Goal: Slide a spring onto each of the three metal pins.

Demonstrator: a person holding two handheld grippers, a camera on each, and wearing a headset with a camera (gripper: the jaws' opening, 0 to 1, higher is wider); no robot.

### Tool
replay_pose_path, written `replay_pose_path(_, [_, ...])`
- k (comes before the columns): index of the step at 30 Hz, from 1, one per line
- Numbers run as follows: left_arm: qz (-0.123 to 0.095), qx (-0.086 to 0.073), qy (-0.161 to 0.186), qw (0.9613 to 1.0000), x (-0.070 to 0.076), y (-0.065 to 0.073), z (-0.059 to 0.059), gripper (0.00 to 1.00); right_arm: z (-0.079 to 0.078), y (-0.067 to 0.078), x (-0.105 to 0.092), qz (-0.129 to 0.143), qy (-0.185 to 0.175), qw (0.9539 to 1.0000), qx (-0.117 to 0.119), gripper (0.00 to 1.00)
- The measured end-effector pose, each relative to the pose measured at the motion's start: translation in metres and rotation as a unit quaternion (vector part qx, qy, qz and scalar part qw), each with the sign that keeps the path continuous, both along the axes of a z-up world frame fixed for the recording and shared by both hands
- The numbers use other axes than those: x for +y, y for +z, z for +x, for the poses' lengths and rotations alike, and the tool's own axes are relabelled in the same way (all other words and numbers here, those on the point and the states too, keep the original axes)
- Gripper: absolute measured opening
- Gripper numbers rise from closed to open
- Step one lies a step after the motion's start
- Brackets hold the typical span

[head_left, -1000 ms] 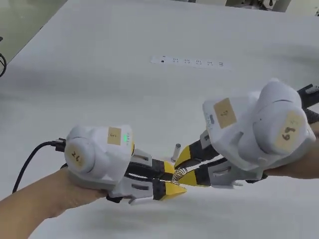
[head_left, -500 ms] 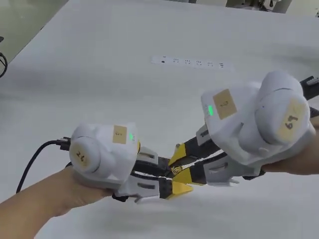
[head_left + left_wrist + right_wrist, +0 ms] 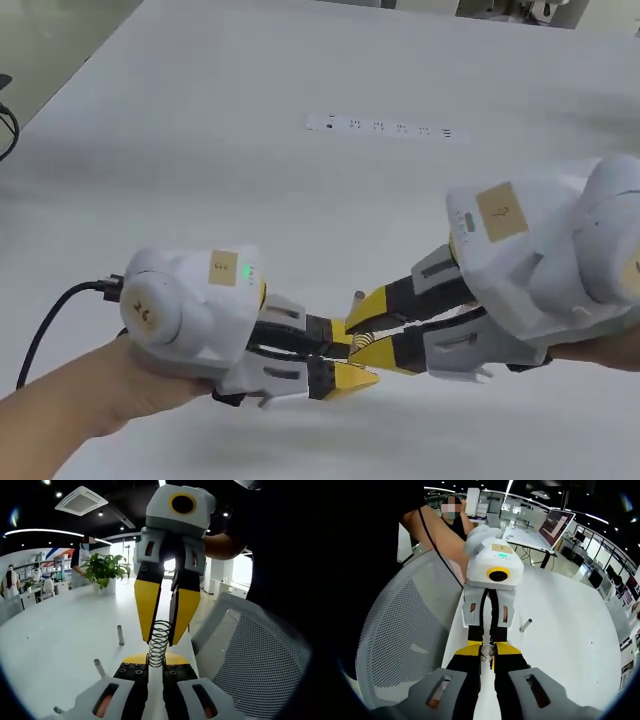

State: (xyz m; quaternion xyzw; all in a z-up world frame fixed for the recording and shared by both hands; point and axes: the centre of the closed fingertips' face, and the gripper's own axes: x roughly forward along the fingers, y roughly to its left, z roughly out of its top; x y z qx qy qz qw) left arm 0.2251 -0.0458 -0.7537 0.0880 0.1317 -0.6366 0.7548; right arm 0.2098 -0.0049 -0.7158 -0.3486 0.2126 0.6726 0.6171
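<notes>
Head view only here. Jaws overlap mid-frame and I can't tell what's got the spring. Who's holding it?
Observer: Both. In the left gripper view the spring has its near end between the jaws of the left gripper and its far end between the yellow jaws of the right gripper.
Operator: I see one pin. More?
Observer: The left gripper view shows a pin and a second pin on the table, both bare.

Open tabletop (image 3: pixel 200 180) up to a far power strip (image 3: pixel 378 126), upright pin (image 3: pixel 358 297) just behind the jaws, mesh chair (image 3: pixel 260 660) alongside
</notes>
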Motion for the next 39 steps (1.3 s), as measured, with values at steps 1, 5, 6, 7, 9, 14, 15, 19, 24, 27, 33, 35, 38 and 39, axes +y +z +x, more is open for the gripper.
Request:
replay_pose_path(1, [0.000,0.000,0.000,1.0000,-0.0002,0.0001,0.0004,0.02,0.0003,0.0000,0.0004,0.000,0.000,1.0000,-0.001,0.05])
replay_pose_path(5, [-0.002,0.002,0.002,1.0000,-0.0002,0.0017,0.0012,0.02,0.0016,0.0016,-0.0005,0.004,-0.004,1.0000,0.000,0.05])
replay_pose_path(6, [-0.003,0.003,0.003,1.0000,0.0005,0.0023,0.0012,0.02,0.0018,0.0022,-0.0011,0.007,-0.006,1.0000,0.001,0.05])
replay_pose_path(7, [-0.004,0.004,0.004,1.0000,0.0018,0.0031,0.0010,0.02,0.0015,0.0026,-0.0016,0.012,-0.007,0.9999,0.001,0.06])
replay_pose_path(9, [-0.005,0.004,0.004,1.0000,0.0022,0.0040,0.0005,0.02,0.0004,0.0033,0.0001,0.016,-0.008,0.9998,0.000,0.06])
replay_pose_path(14, [-0.005,0.007,0.008,0.9999,0.0034,0.0042,0.0006,0.02,0.0002,0.0034,0.0029,0.019,-0.006,0.9998,-0.006,0.05])
replay_pose_path(15, [-0.005,0.007,0.008,0.9999,0.0036,0.0042,0.0007,0.02,0.0007,0.0036,0.0031,0.019,-0.005,0.9998,-0.010,0.05])
replay_pose_path(19, [-0.008,0.013,0.011,0.9998,0.0039,0.0055,0.0013,0.02,0.0014,0.0048,0.0043,0.020,-0.005,0.9997,-0.011,0.05])
replay_pose_path(24, [-0.008,0.015,0.016,0.9997,0.0043,0.0063,0.0022,0.03,0.0027,0.0050,0.0042,0.020,-0.007,0.9997,-0.011,0.05])
replay_pose_path(27, [-0.010,0.019,0.020,0.9996,0.0042,0.0065,0.0025,0.03,0.0026,0.0049,0.0047,0.020,-0.006,0.9997,-0.012,0.05])
replay_pose_path(33, [-0.015,0.024,0.024,0.9993,0.0035,0.0076,0.0029,0.09,0.0050,0.0045,0.0047,0.016,-0.005,0.9997,-0.017,0.06])
replay_pose_path(35, [-0.017,0.023,0.024,0.9993,0.0036,0.0086,0.0030,0.09,0.0058,0.0034,0.0040,0.013,-0.005,0.9997,-0.018,0.06])
replay_pose_path(38, [-0.016,0.023,0.028,0.9992,0.0046,0.0082,0.0040,0.13,0.0065,0.0037,0.0039,0.013,-0.006,0.9997,-0.019,0.06])
replay_pose_path(39, [-0.016,0.024,0.028,0.9992,0.0048,0.0083,0.0042,0.13,0.0073,0.0045,0.0044,0.015,-0.007,0.9996,-0.021,0.06])
